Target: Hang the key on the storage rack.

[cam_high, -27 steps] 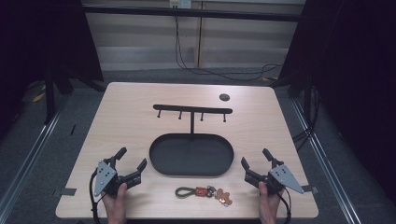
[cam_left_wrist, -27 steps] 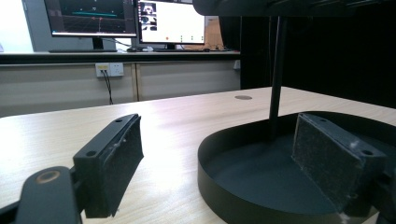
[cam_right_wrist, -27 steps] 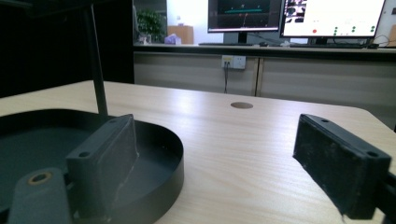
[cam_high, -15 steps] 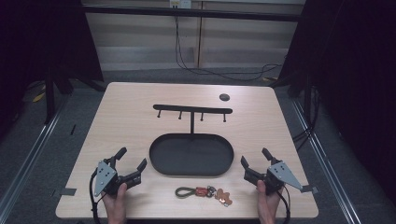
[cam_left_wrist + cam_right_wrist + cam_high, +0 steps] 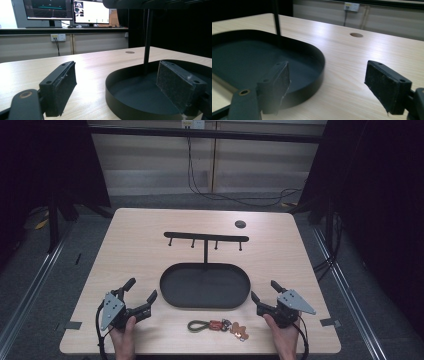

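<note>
The keychain [image 5: 218,326] lies flat on the table [image 5: 140,250] at bottom centre of the high view: green loop to the left, small orange/brown charms to the right, just below the near rim of the black oval tray [image 5: 205,286]. It sits between the two grippers but touches neither. The tray's post carries a hook bar [image 5: 206,238] w/ four pegs, a bit above frame centre, probably where the keychain is meant to hang.

Risks, as I judge them:
- The keychain is thin and flat on the wood, so jaws coming in too high would skate over it, and too low would jam the pads on the tabletop.
- A grab on the charm end leaves the loop dangling and swinging, making it hard to thread onto a peg.
- The tray rim is just beside it, so a sideways approach could bump the tray and shift the whole stand.
- The pegs are short, so a loop released early could drop into the tray.

Jaws:
- Left gripper [image 5: 139,296], lower left of the high view: wide open, nothing between the pads. In the left gripper view the pads [image 5: 62,85] frame bare table and tray edge.
- Right gripper [image 5: 264,296], lower right: also near full spread and empty. The right gripper view shows its pads [image 5: 382,82] apart over bare wood beside the tray wall.
</note>
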`<state>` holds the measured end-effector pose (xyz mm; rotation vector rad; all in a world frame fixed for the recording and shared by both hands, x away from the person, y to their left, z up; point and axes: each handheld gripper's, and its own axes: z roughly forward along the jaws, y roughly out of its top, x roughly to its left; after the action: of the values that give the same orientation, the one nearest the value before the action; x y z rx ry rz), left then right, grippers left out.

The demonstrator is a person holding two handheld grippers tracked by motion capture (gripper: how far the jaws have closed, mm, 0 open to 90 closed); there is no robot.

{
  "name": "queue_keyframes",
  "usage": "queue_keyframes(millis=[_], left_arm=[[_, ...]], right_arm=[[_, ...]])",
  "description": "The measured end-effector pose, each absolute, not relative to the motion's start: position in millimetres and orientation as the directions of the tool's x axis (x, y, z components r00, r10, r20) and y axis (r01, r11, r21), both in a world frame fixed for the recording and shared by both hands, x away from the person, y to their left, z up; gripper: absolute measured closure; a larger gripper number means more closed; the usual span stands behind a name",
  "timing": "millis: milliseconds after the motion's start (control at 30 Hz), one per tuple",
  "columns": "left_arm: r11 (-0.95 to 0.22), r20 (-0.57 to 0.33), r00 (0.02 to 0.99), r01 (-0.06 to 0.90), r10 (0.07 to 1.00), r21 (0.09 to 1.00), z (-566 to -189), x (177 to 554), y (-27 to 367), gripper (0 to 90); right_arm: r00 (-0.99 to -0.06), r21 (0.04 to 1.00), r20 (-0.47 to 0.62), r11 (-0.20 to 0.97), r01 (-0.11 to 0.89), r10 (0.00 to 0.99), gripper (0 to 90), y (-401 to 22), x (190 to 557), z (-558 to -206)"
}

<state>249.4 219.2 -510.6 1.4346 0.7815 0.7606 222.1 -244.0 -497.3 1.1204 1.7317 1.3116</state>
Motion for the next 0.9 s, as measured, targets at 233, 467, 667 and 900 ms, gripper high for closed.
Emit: queue_keyframes(millis=[233,467,667,900], left_arm=[[0.002,-0.009,0.55,0.014,0.835,1.0,-511,249,219,15.8],[-0.001,-0.007,0.554,0.014,0.832,1.0,-511,249,219,15.8],[-0.001,-0.007,0.554,0.014,0.833,1.0,-511,249,219,15.8],[-0.002,-0.007,0.555,0.015,0.832,1.0,-510,249,219,15.9]], right_arm=[[-0.497,0.915,-0.021,0.216,0.339,0.868,26.2,-239,220,-478],[-0.577,0.904,0.022,0.23,0.361,0.816,35.1,-230,219,-456],[-0.668,0.878,0.047,0.287,0.382,0.743,44.7,-220,221,-436],[-0.808,0.785,0.165,0.42,0.455,0.566,57.5,-195,235,-424]])
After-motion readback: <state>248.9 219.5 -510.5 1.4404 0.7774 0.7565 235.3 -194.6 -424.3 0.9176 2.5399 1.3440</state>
